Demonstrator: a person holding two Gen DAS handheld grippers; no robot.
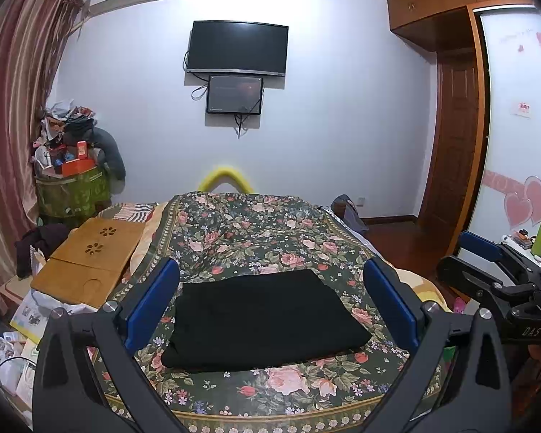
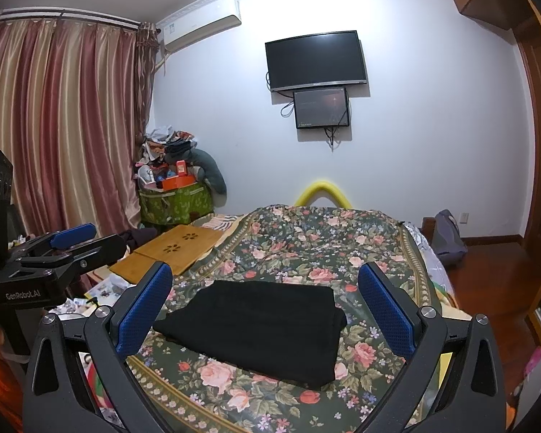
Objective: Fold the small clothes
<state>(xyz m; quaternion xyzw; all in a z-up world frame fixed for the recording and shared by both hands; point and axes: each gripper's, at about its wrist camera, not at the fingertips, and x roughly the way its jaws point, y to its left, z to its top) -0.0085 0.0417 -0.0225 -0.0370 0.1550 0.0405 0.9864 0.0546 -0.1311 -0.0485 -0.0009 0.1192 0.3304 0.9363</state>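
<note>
A black garment (image 1: 267, 319) lies folded into a flat rectangle on the floral bedspread (image 1: 256, 231), near the bed's front edge. My left gripper (image 1: 270, 288) hovers above it, open, its blue pads (image 1: 151, 303) wide apart with nothing between them. In the right wrist view the same folded garment (image 2: 256, 328) lies below my right gripper (image 2: 267, 288), which is open and empty too. The right gripper (image 1: 487, 259) shows at the right edge of the left wrist view. The left gripper (image 2: 65, 241) shows at the left edge of the right wrist view.
A wooden lap tray (image 1: 90, 259) rests on the bed's left side, by loose papers (image 1: 25, 317). A green basket (image 1: 72, 191) piled with clutter stands in the corner by the curtain (image 1: 11, 108). A dark bag (image 2: 447, 234) sits on the wood floor (image 2: 494, 270) to the right.
</note>
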